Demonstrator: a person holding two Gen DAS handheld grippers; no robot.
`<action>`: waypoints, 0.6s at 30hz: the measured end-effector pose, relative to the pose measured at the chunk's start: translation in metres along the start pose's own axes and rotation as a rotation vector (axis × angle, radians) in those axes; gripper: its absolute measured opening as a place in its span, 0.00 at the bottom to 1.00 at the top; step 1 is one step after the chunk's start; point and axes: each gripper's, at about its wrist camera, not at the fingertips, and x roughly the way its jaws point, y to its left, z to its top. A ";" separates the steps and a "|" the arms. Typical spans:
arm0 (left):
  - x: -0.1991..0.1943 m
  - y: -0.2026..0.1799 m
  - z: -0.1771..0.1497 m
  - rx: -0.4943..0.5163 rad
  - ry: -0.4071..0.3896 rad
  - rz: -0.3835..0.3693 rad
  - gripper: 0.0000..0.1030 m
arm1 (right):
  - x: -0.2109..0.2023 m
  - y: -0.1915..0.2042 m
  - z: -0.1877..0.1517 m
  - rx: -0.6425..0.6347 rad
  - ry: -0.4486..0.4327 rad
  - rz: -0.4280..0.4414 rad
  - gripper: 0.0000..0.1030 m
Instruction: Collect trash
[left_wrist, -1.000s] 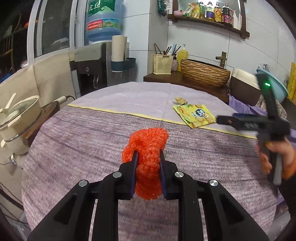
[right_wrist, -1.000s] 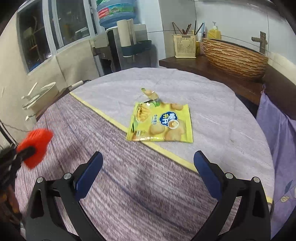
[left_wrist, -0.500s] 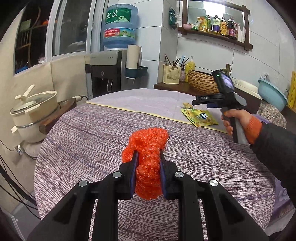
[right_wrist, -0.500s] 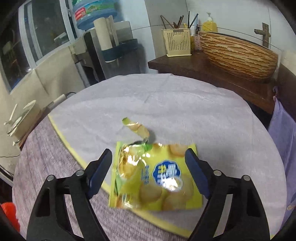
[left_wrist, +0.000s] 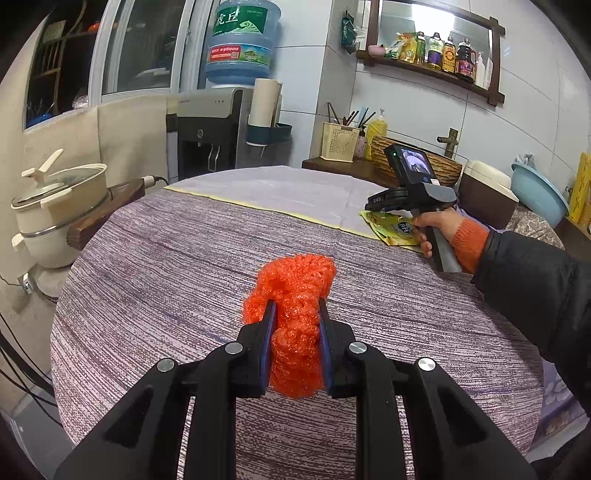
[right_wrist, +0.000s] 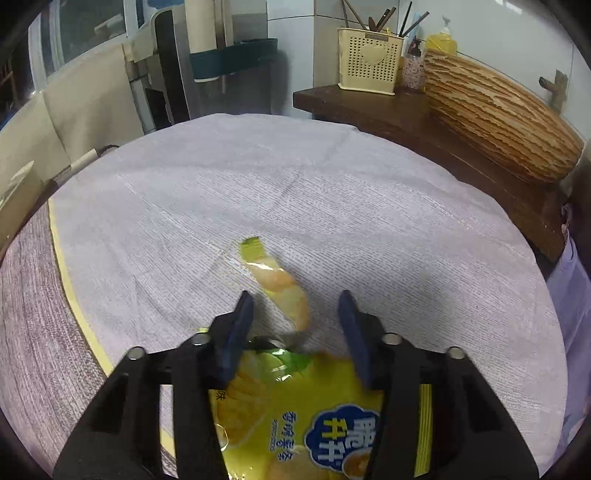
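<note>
The yellow chip bag (right_wrist: 295, 417) lies flat on the round table (right_wrist: 332, 192), at 6 o'clock in the right wrist view. Its long axis runs from 6 toward 12, and its torn mouth faces 12 with a ripped strip (right_wrist: 280, 284) curling off toward 11. The right gripper (right_wrist: 297, 310) hangs over that mouth with its jaws closing. The strip and the bag's top edge lie between the blue pads (right_wrist: 242, 321), which do not yet press on them.

A second ago those jaws stood wide and the bag lay well ahead at 12; half a second ago it sat just beyond the tips.

The left gripper (left_wrist: 295, 314) pinches a wad of orange mesh netting (left_wrist: 295, 295), its long axis running 6 to 12, above the purple cloth, the grip unchanged from before.

In the left wrist view the right hand (left_wrist: 436, 225) sits at 2 o'clock over the bag.

On the counter at 1 o'clock a cream perforated holder (right_wrist: 369, 62) has chopsticks standing in it. A woven basket (right_wrist: 495, 122) is beside it, its inside hidden.
</note>
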 end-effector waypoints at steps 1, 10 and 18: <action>0.000 0.000 -0.001 -0.002 0.000 -0.003 0.20 | -0.002 0.001 -0.001 -0.007 -0.003 -0.001 0.21; -0.011 -0.004 -0.004 -0.016 -0.006 -0.022 0.20 | -0.060 0.002 -0.023 -0.002 -0.112 0.070 0.05; -0.027 -0.019 -0.010 -0.028 -0.017 -0.043 0.20 | -0.146 -0.009 -0.059 0.003 -0.224 0.152 0.04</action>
